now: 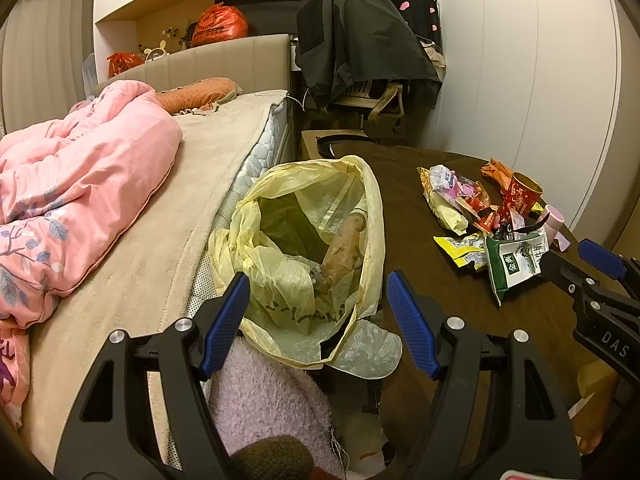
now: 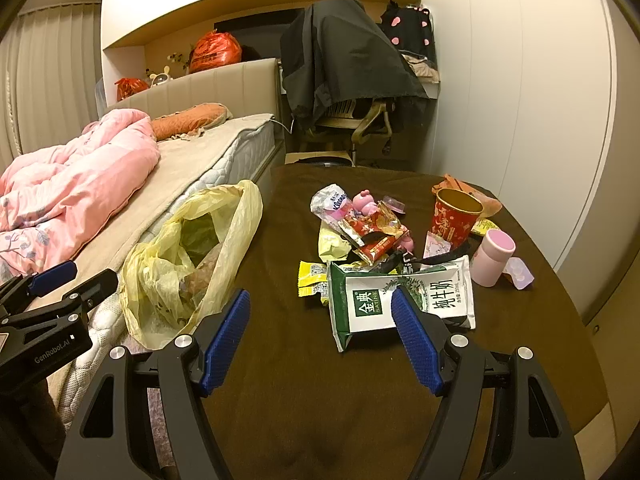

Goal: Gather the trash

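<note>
**Both hand-held grippers empty, one over the bag, one over the litter**

The left hand-held gripper hovers with its blue fingers spread wide and nothing between them; directly ahead of and below it gapes the yellow trash bag, wedged between the bed on its left and the bench on its right. Only the left wrist view looks down into the bag: a brownish wrapped item lies against its far wall among crumpled plastic. A fuzzy lilac cloth sits just under this gripper.

The right hand-held gripper is also spread apart and holds nothing, low over the brown-covered bench. Its right finger overlaps the near edge of a green-and-white milk pouch, the closest piece of trash; contact cannot be told. The bag stands to its left, seen side-on, contents unclear.

Just beyond the pouch lie yellow wrappers, then a heap of red snack wrappers and a tissue packet with a small pink toy. Ahead and to the right stand a red paper cup, open and upright, and a pink cylindrical container, tilted. This view shows the cup's gold inside; the left view sees the pile only edge-on.

Farther off, a pink quilt covers the bed, and a chair draped in a dark jacket stands by the wall.
</note>
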